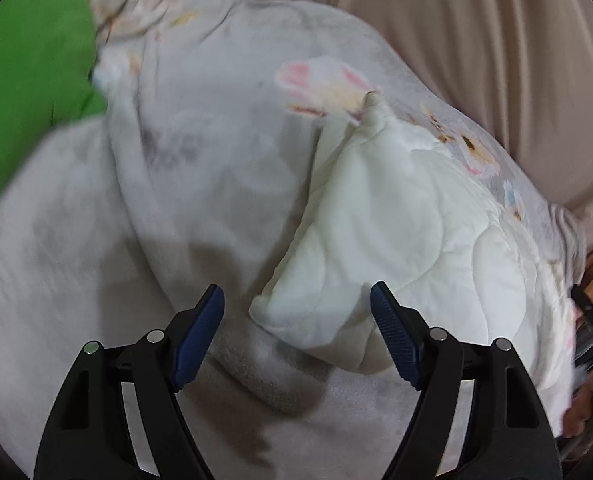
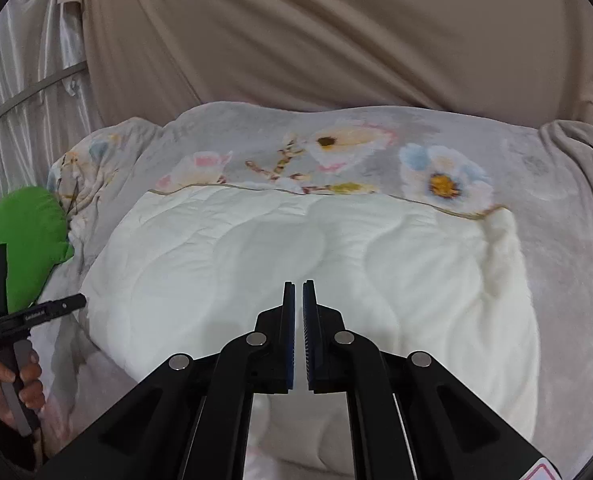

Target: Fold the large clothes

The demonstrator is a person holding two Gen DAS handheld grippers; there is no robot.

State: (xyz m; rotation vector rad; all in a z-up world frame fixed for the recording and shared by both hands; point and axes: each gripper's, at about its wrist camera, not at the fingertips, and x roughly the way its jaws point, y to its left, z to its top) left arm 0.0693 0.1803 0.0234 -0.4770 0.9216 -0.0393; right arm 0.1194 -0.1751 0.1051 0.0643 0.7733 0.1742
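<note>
Green cushion fabric (image 1: pixel 28 80) fills the left edge of the left wrist view, blurred, touching the crumpled grey floral quilt (image 1: pixel 216 92) beside it. Further right in that view the quilt's white quilted underside (image 1: pixel 396 232) is turned over on top of the grey printed side, and one white corner (image 1: pixel 288 308) lies between the blue pads of the left gripper (image 1: pixel 296 320). Its jaws stand wide apart and released; neither pad presses on the cloth. Below the corner lies a pale fleece-like layer (image 1: pixel 256 380). At the far right edge, part of a hand (image 1: pixel 584 404) and some black hardware show, too blurred to read further. Beige draped cloth (image 1: pixel 476 40) hangs behind.

Only the right wrist view gives the overall layout. At its left edge a hand (image 2: pixel 12 384) grips the handle of the other black tool, with the green cushion (image 2: pixel 20 248) just behind it. The quilt (image 2: pixel 356 148) lies spread across the bed, its white underside (image 2: pixel 296 264) folded up over the flowered face along a nearly straight piped edge. Pink, yellow and blue blooms run along that edge. The right gripper (image 2: pixel 299 292) hovers above the white panel with its jaws clenched almost together, nothing between them. At the upper left, a silvery curtain (image 2: pixel 24 60) hangs beside the beige drape (image 2: pixel 336 40).
</note>
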